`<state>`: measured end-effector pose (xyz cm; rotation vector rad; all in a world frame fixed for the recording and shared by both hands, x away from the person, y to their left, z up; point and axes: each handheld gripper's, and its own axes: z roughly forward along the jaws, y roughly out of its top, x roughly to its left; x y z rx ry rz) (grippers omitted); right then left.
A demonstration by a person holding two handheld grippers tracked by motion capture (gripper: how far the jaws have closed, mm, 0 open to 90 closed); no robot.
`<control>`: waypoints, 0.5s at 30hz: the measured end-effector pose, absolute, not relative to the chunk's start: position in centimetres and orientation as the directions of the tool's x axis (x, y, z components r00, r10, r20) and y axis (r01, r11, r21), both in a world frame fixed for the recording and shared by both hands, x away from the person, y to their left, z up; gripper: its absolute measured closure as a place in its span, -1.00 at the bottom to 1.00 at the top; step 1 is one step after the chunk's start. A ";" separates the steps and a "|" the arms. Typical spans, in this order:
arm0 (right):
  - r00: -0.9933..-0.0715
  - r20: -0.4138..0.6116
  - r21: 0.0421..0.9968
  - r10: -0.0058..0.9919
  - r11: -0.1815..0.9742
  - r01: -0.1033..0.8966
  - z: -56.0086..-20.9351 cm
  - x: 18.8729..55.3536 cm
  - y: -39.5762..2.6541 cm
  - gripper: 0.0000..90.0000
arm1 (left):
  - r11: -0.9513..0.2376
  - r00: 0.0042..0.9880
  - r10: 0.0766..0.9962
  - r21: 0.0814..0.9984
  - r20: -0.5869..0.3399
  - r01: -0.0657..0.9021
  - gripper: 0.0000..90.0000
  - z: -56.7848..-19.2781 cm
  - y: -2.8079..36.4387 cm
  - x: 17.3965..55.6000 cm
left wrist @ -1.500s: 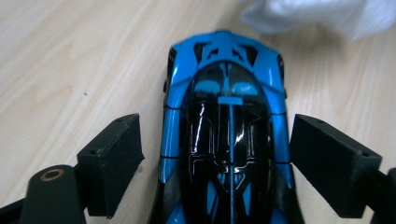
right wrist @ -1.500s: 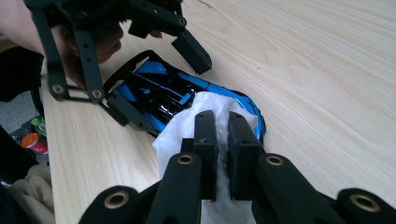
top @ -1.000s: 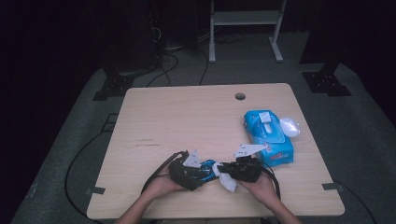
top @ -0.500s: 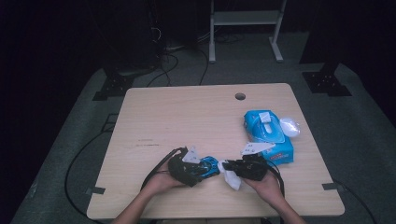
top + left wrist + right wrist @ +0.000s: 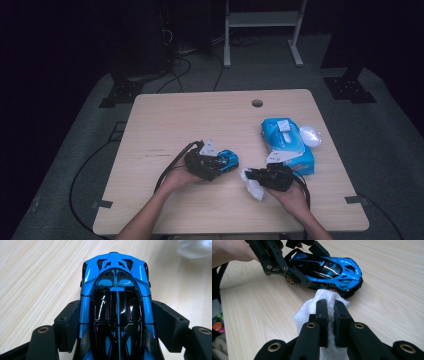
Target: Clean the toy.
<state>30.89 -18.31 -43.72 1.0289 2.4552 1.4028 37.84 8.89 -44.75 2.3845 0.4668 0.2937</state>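
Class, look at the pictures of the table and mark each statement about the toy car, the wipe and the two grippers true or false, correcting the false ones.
1. The left gripper holds the blue toy car by its sides. True.
2. The right gripper is open and holds nothing. False: it is shut on a white wipe.
3. The blue wipes pack lies on the table by the right hand. True.
4. The toy car is red. False: it is blue and black.

A pale wooden table (image 5: 165,120) on grey carpet (image 5: 75,165) — dark room, white rack (image 5: 260,20) behind.
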 end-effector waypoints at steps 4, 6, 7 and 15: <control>-0.750 0.200 0.802 0.631 0.334 0.495 -43.8 30.8 -19.1 0.84 | -0.711 0.907 0.413 0.651 0.080 0.266 -0.37 -45.5 8.8 38.3; -0.744 0.185 0.800 0.642 0.341 0.494 -43.9 30.8 -19.4 0.84 | -0.709 0.904 0.419 0.651 0.079 0.272 -0.37 -45.9 8.8 38.5; -0.740 0.173 0.800 0.650 0.345 0.491 -44.0 30.9 -19.6 0.84 | -0.705 0.902 0.426 0.652 0.074 0.279 -0.38 -46.0 8.9 38.6; -0.715 0.116 0.761 0.690 0.401 0.510 -45.3 31.3 -20.0 0.58 | -0.683 0.900 0.434 0.668 0.048 0.294 -0.38 -46.6 9.5 38.8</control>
